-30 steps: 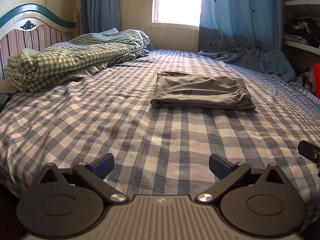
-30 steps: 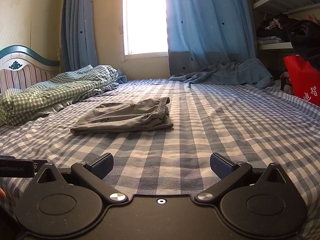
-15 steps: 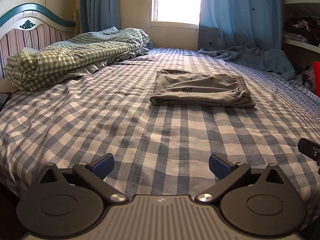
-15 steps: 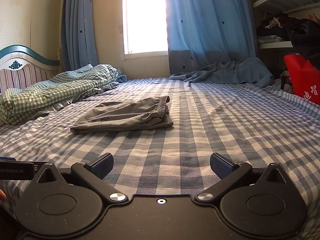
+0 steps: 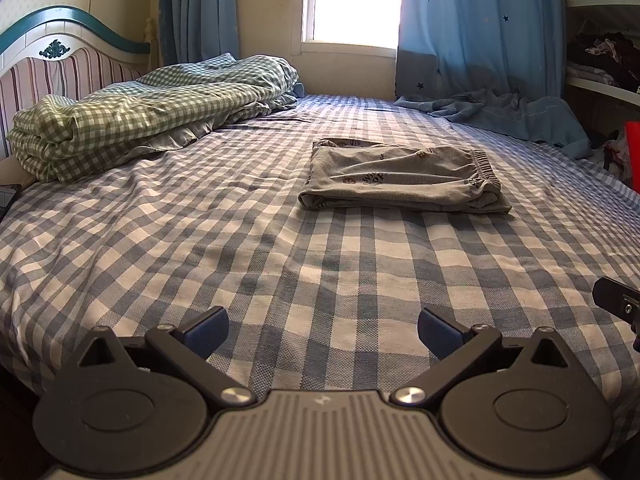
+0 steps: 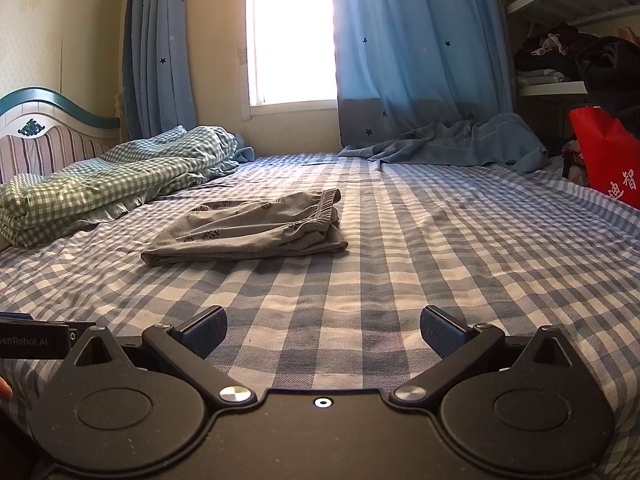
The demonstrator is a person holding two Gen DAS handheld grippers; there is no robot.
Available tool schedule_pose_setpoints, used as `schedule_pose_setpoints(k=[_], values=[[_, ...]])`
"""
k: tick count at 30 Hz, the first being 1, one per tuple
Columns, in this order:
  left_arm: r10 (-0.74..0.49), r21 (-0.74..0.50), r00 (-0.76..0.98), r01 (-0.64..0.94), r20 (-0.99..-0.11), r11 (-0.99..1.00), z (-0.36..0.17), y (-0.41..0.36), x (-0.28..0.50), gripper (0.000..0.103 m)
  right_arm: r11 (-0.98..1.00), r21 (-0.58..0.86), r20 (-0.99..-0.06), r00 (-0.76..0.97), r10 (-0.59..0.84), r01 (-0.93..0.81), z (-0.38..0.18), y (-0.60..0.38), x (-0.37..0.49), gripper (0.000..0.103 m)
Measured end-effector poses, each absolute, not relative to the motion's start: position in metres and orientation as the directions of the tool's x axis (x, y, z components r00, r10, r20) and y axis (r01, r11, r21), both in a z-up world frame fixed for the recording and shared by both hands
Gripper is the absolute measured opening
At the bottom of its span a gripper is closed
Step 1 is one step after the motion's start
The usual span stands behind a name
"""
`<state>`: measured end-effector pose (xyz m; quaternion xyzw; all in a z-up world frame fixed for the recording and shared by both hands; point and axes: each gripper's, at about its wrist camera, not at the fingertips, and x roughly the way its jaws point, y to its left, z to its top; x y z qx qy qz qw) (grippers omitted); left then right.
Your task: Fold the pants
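Seemingly done: the fold looks complete.
Pants: small grey printed cotton pants [image 5: 404, 180] lie as a compact folded rectangle, elastic waistband on top, mid-bed on the blue-and-white checked bedsheet [image 5: 248, 248].
Left gripper [image 5: 322, 330]: jaws wide, holding nothing, well short of the pants.
Right gripper [image 6: 323, 330]: jaws wide, empty, equally apart.
Remaining: probably nothing; perhaps light smoothing.

The black device [image 6: 34, 340] at the right wrist view's left edge reads "enRobot.AI" (first letter cut off). The red bag [image 6: 608, 160] bears white Chinese characters. Print on the pants [image 6: 248, 228] is too small to read.
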<state>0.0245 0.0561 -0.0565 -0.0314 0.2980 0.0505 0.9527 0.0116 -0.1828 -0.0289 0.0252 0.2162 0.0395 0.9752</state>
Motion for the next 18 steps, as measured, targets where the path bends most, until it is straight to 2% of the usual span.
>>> schedule_pose_setpoints(k=[18], values=[[0.072, -0.032, 0.82, -0.109, -0.568, 0.993, -0.0548, 0.0553, 0.0242, 0.102, 0.995, 0.064, -0.419, 0.903, 0.093, -0.073, -0.031, -0.1809, 0.0097, 0.102]])
